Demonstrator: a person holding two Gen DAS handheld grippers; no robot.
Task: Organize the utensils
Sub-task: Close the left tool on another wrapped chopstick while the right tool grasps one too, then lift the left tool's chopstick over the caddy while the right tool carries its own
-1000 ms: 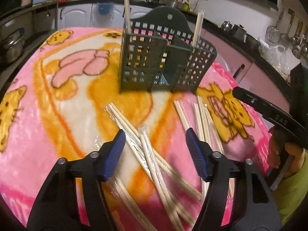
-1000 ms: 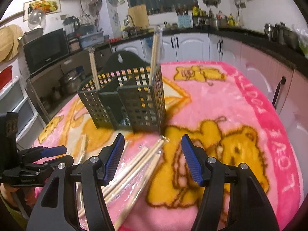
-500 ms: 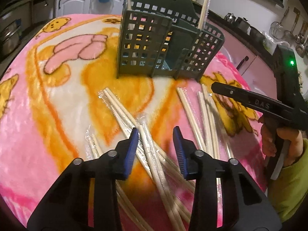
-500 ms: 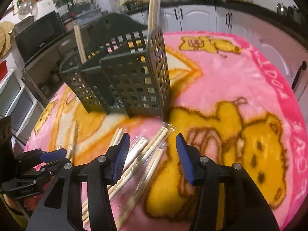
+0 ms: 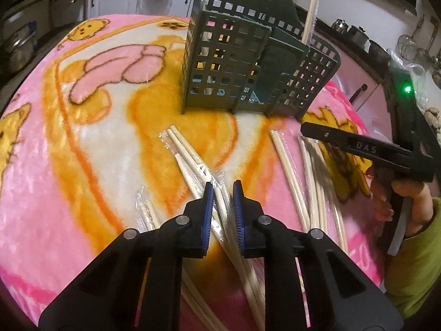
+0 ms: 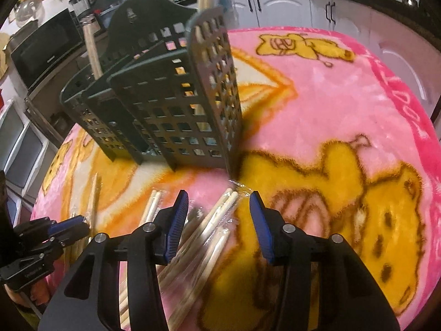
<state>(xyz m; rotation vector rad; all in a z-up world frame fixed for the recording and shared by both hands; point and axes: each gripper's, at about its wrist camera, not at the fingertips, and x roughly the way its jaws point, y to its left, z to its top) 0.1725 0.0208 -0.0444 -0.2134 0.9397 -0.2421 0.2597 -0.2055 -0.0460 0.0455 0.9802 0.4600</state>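
A dark green slotted utensil basket [image 5: 234, 63] [image 6: 171, 104] stands upright on the pink cartoon blanket [image 5: 82, 165], with wrapped chopsticks [image 5: 310, 16] sticking up in its outer compartments. Several more wrapped chopstick pairs lie loose on the blanket in front of it. My left gripper [image 5: 222, 190] is closing on one wrapped pair [image 5: 193, 162], which runs between its blue pads. My right gripper [image 6: 219, 201] stands open low over another wrapped pair [image 6: 220, 209], pads apart from it. Each gripper shows in the other's view: the right gripper [image 5: 358, 146] and the left gripper [image 6: 69, 226].
A hand in a green sleeve [image 5: 408, 248] holds the right gripper at the blanket's right side. Kitchen counters and cabinets [image 6: 303, 2] ring the table. A microwave [image 6: 41, 49] and pots stand on shelves to the left. The blanket's edge falls away nearby.
The left jaws have narrowed from wide apart to tight around one chopstick pair. The right gripper has dropped closer to the basket and the loose chopsticks, and its jaws have narrowed a little.
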